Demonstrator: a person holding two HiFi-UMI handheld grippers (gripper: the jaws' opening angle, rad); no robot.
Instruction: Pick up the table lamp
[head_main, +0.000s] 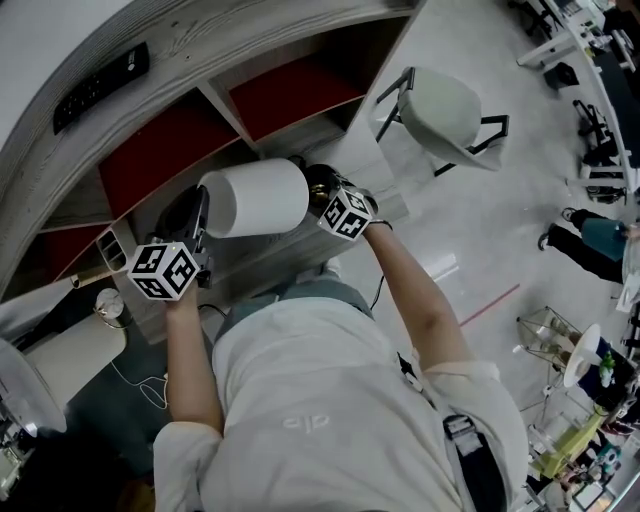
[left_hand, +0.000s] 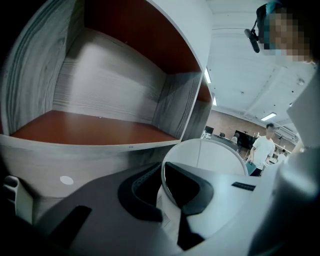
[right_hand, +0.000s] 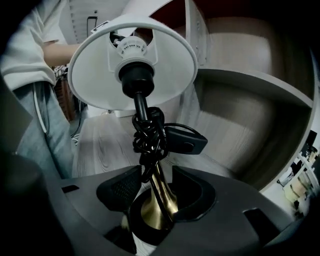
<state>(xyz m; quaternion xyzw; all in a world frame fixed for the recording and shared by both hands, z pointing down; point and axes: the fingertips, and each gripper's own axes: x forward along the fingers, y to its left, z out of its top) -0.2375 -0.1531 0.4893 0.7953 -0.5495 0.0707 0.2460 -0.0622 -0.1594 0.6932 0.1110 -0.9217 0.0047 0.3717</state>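
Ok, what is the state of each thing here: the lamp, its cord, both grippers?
table lamp: held sideways between the grippers, not lit
cord: bundled round the brass stem
left gripper: shut on the lampshade rim
right gripper: shut on the brass stem

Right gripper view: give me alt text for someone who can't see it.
The right gripper is shut on the brass stem of a table lamp. A black cord with an inline switch is wound round the stem, and the white shade above opens toward the camera, against a grey wooden shelf.
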